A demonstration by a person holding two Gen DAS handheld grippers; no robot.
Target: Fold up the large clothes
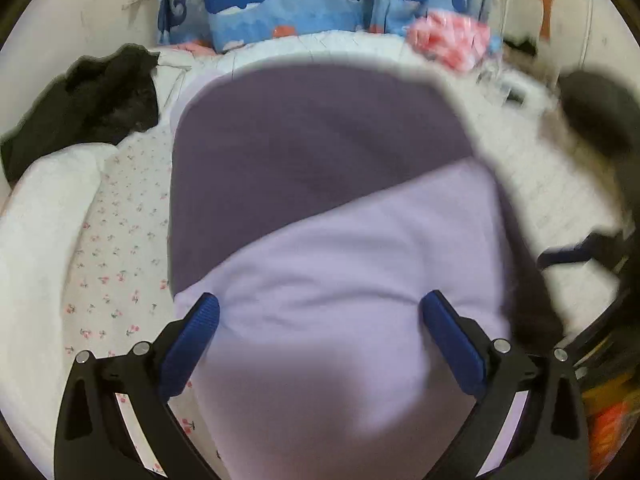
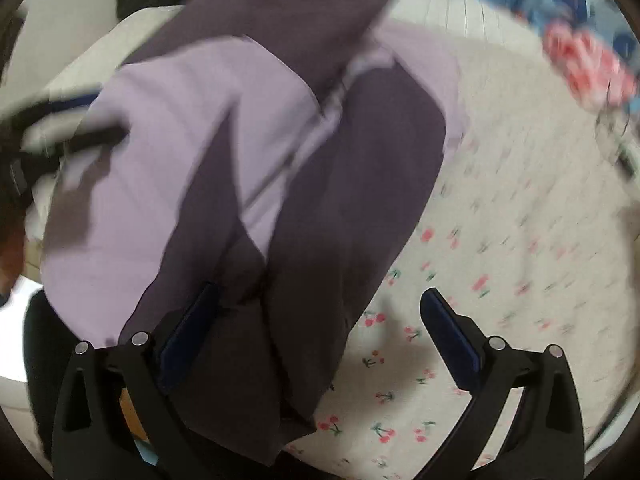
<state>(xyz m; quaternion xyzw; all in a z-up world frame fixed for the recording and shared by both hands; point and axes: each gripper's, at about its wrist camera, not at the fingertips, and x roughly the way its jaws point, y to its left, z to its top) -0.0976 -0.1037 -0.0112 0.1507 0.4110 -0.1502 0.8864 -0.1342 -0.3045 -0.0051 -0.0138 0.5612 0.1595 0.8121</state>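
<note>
A large garment in light lilac and dark purple (image 1: 320, 216) lies partly folded on a bed with a cherry-print sheet (image 1: 116, 256). My left gripper (image 1: 320, 312) is open, its blue fingers (image 1: 196, 332) spread over the lilac part, holding nothing. In the right wrist view the garment (image 2: 256, 152) lies in folded layers, its dark purple end nearest me. My right gripper (image 2: 320, 312) is open, the left finger (image 2: 192, 320) against the dark purple edge, the right finger over the bare sheet (image 2: 500, 240). The right wrist view is motion-blurred.
A black garment (image 1: 92, 104) lies at the bed's far left. Whale-print blue bedding (image 1: 280, 4) and a pink-and-white item (image 1: 448, 40) sit at the head of the bed. The other gripper (image 1: 588, 248) shows at the right edge. White bedding (image 1: 36, 240) lies on the left.
</note>
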